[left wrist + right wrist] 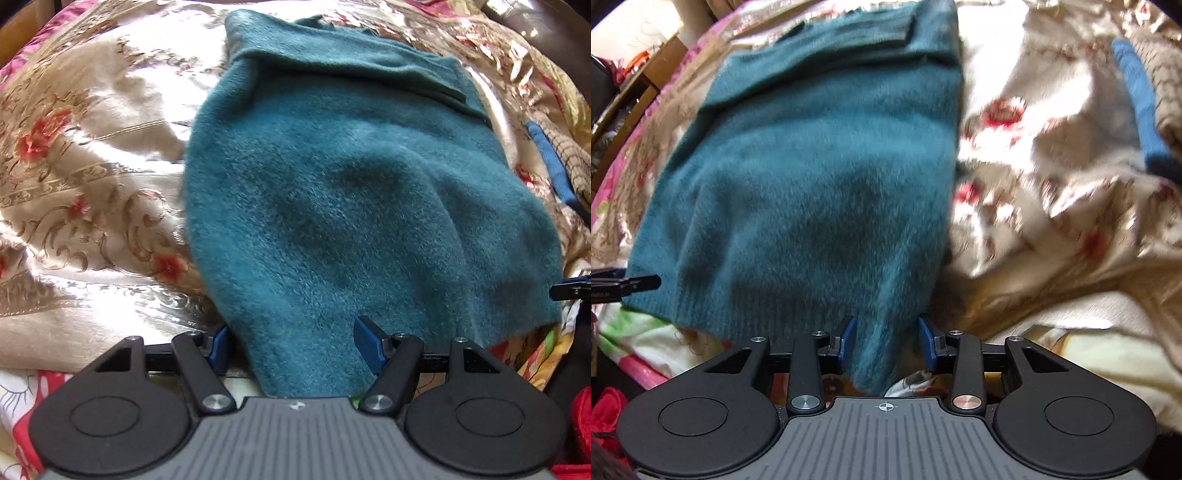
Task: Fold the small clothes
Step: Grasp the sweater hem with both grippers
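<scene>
Shiny cream bedspread (pixel 92 147) with red flowers and gold scrolls covered the bed and filled both views; in the right wrist view it was motion-blurred at right. Teal fuzzy sweater (pixel 351 206) lay spread across it in the middle of both frames, one part folded over along its far end near the top. Its near hem ran down to the bottom centre of each frame.

Left gripper (pixel 295 343), bottom centre of its own view: jaws spread wide, the sweater's near edge lying between the blue pads, which stood on either side of the cloth; no pinch could be made out.

Right gripper (pixel 888 341), bottom centre of its view: jaws parted, a hanging corner of the sweater between the pads. The left pad lay against the knit; a gap showed beside the right pad.

Blue-edged checked cloth (pixel 1137 88) lay at the upper right of the right wrist view, apart from the sweater.
</scene>
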Motion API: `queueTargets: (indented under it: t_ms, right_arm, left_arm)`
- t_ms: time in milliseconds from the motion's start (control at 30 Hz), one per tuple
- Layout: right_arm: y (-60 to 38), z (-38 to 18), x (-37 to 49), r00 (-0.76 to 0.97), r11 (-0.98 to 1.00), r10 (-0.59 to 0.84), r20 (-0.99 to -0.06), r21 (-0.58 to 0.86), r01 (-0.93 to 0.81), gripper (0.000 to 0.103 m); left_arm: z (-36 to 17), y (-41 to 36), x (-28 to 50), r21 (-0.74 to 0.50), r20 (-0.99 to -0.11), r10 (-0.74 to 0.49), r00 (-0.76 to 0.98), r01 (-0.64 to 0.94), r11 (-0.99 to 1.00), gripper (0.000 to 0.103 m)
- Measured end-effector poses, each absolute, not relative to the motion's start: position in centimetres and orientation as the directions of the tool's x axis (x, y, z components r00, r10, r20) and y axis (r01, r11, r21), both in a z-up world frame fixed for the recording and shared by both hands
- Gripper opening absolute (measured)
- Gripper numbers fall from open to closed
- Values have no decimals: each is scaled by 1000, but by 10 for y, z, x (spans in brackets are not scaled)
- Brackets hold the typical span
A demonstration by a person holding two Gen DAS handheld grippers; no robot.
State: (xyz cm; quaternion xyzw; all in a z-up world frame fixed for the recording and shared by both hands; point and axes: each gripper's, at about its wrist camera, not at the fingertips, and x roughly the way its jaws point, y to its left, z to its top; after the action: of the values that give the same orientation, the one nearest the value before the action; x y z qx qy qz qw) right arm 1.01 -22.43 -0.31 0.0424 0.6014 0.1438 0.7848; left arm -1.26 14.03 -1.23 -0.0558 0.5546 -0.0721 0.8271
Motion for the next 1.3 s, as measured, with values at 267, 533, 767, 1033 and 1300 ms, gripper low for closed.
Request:
queueTargets:
  t_ms: [267,533,767,1033,1300]
  right_arm:
    - [-222,-21,11,185,945,314,-931,288,-155,38]
    - [-242,-15,13,209,892,451,-868,445,-77,16]
    - [-254,4,19,313,776,605,-732,631,-26,15]
    - [-255,41,60,476,674,666,-574,736,-55,14]
    - [-258,71,139,641,662,602,-476,746,-67,14]
  left_arm:
    - [-14,142,-12,-211,-904,-207,373,31,977,60]
    - [-17,164,-16,-321,-883,-274,380,-65,945,22]
    - [-4,177,-8,-454,-814,-372,446,-88,887,17]
    - [33,195,34,-620,-642,-470,605,-51,783,17]
    - [68,202,129,-649,-501,-446,741,19,761,17]
